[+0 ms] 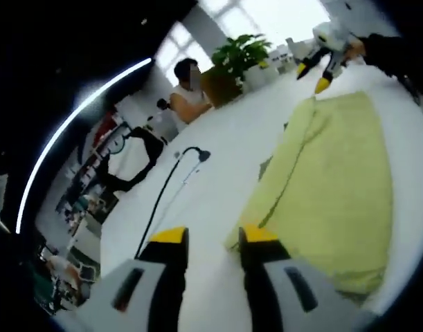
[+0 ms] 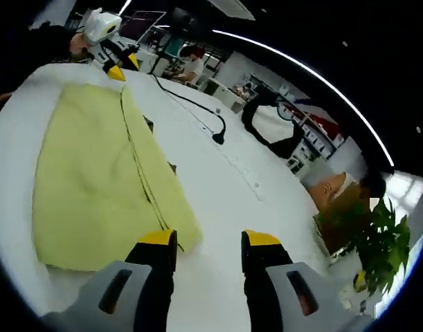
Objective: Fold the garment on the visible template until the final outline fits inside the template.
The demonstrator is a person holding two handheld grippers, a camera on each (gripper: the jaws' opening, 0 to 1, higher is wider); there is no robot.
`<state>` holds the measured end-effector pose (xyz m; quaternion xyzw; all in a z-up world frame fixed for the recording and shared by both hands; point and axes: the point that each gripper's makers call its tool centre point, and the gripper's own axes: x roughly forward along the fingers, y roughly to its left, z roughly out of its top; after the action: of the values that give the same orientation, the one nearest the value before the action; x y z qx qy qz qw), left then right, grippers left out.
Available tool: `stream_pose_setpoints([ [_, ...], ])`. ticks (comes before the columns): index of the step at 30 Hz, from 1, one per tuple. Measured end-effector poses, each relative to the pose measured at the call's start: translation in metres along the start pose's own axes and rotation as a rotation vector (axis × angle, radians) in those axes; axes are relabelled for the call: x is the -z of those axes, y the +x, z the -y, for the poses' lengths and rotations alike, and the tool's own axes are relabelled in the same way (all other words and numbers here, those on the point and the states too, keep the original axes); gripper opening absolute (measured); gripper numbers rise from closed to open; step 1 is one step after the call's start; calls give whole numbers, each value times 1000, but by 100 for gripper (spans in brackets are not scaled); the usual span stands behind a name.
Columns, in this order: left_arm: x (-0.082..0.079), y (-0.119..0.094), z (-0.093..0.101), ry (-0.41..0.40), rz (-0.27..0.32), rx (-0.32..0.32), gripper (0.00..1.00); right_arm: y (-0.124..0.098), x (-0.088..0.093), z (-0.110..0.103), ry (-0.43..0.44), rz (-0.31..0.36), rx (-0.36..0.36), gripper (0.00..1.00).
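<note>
A yellow-green garment lies folded flat on the white table, a lengthwise fold running along one side. Small dark patches peek out from under its long edge. My left gripper hovers open at one end of the cloth, its yellow-tipped jaws apart with nothing between them. In the right gripper view the same garment spreads to the left, and my right gripper stands open beside its near corner, holding nothing. Each gripper shows at the far end in the other's view: the right gripper and the left gripper.
A black cable with a plug head runs across the table beside the garment. A potted plant stands at the table's end, and a person sits beyond the edge. A black and white chair stands near the table.
</note>
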<state>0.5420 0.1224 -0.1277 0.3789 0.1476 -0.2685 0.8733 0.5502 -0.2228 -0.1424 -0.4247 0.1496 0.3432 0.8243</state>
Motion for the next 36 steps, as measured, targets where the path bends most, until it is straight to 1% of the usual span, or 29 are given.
stream_pose_setpoints([
  [1,0,0,3,86,-8,13,30,0,1,-3,-25,-13,-14,39],
  [4,5,1,12,131,-36,50,31,2,7,-7,-64,-55,-33,39],
  [5,6,1,12,161,-45,50,31,2,8,-8,-75,-62,-35,39],
  [6,6,2,12,214,-49,46,32,3,8,-8,-88,-68,-37,38],
  [7,7,4,14,236,-55,59,32,3,9,-9,-98,-70,-41,38],
  [9,9,9,17,252,-54,69,33,6,12,-9,-122,-92,-43,36],
  [11,7,13,21,337,-40,93,36,9,14,-9,-148,-111,-47,32],
  [12,9,18,21,355,-45,92,36,10,15,-9,-159,-117,-49,32],
  [13,10,20,23,346,-52,102,36,10,14,-10,-159,-116,-50,32],
  [15,8,20,27,351,-37,123,35,11,13,-12,-162,-113,-57,31],
  [17,8,21,28,402,-42,124,34,13,12,-14,-184,-115,-65,29],
  [18,9,21,32,409,-40,121,33,15,13,-14,-209,-125,-63,28],
  [21,9,22,34,385,-52,128,23,17,13,-18,-211,-131,-68,27],
  [22,8,23,37,392,-50,134,22,18,13,-18,-205,-128,-68,27],
  [23,8,24,41,431,-48,147,22,21,13,-18,-196,-129,-76,23],
  [24,11,26,40,442,-63,145,22,22,14,-20,-187,-132,-80,19],
  [26,14,28,42,427,-75,156,22,23,13,-22,-181,-129,-75,17],
  [28,14,33,37,434,-77,148,20,24,14,-24,-177,-132,-80,12],
  [29,15,33,37,425,-85,150,16,26,14,-25,-176,-133,-81,10],
  [30,15,33,37,425,-85,150,10,26,15,-26,-179,-134,-84,7],
  [31,12,32,39,453,-70,144,3,27,16,-26,-179,-139,-83,1],
  [32,9,29,46,475,-65,150,2,28,16,-26,-180,-138,-78,1],
  [33,10,28,48,470,-71,156,2,28,16,-26,-177,-137,-78,1],
  [34,11,27,50,463,-73,165,2,27,17,-27,-164,-139,-83,1],
  [36,11,26,48,457,-70,162,2,25,16,-27,-159,-136,-84,0],
])
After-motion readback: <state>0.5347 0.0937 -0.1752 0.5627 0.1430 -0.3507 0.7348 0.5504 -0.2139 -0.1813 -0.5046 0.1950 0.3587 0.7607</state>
